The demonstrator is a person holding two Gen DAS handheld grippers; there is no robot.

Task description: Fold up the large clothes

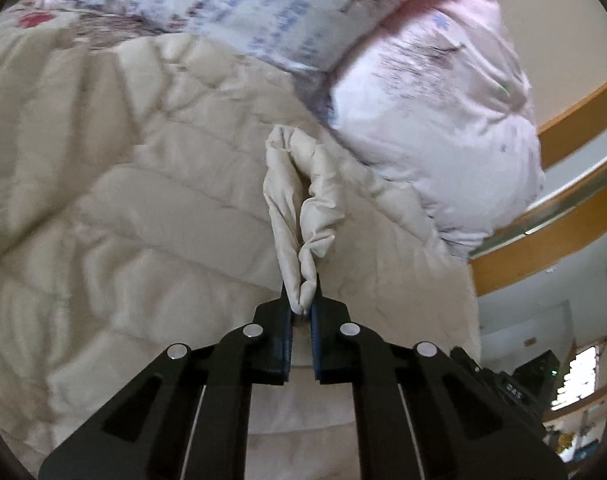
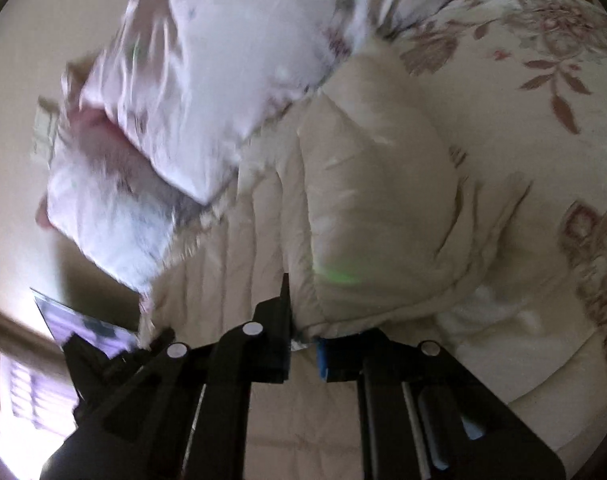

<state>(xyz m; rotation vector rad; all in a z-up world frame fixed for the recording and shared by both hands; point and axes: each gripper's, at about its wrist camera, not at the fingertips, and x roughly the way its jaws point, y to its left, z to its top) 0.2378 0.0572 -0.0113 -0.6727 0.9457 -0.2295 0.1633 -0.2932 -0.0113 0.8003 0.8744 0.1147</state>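
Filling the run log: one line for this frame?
step: grasp | left tongs: shut on cream quilted garment | right tongs: shut on its edge | pillows: behind

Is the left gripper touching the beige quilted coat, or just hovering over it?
Touching. The left wrist view shows the left gripper closed on a pinched-up fold of the beige coat, the fabric squeezed between its fingertips.

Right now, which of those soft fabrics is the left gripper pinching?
The plain beige quilted garment, shut between the left gripper; the pale pink printed pillows lie untouched behind.
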